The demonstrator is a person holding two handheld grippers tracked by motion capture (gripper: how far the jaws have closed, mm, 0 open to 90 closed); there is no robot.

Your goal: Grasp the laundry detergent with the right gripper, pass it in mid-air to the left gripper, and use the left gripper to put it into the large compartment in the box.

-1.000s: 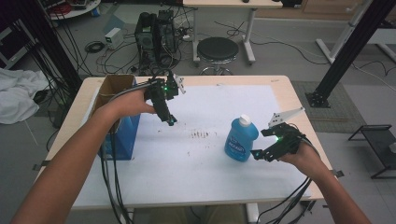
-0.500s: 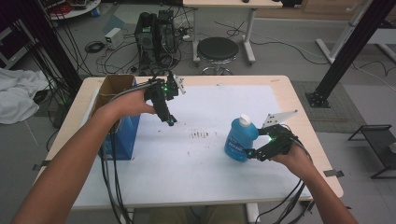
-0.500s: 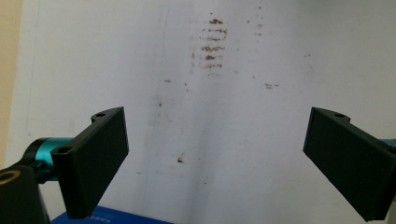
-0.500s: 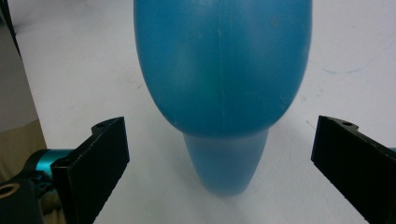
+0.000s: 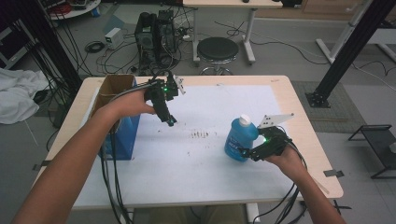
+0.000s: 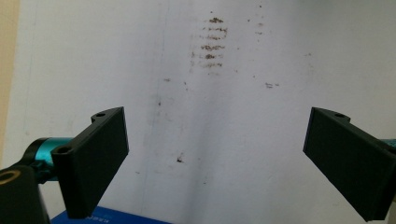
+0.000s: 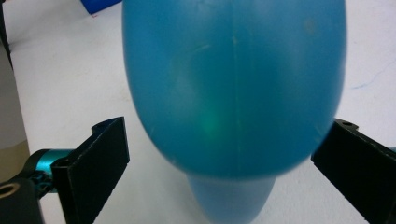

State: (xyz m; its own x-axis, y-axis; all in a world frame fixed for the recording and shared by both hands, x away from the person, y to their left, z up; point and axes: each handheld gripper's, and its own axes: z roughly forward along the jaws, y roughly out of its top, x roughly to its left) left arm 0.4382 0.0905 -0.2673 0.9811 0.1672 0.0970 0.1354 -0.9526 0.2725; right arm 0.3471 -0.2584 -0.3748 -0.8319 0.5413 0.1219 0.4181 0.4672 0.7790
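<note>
A blue bottle [image 5: 239, 138] with a white cap stands upright on the white sheet [image 5: 210, 107] at the right. My right gripper [image 5: 247, 153] is low at its near side and open. In the right gripper view the bottle [image 7: 233, 88] bulks large between the jaws of the right gripper [image 7: 224, 135]; the left jaw stands apart from it, the right jaw is at its edge. My left gripper [image 5: 169, 121] hangs open above the sheet, pointing down. Between the jaws of the left gripper [image 6: 217, 126] there is only the sheet, with brown smudges [image 6: 212, 42].
An open box with blue walls [image 5: 123, 137] stands at the table's left edge, beside my left forearm. Brown smudges [image 5: 201, 134] mark the sheet's middle. Beyond the table are a black stool [image 5: 218, 49] and a computer tower [image 5: 156, 30].
My right gripper has slid left toward the bottle, so its jaws now flank it. The left gripper has barely moved.
</note>
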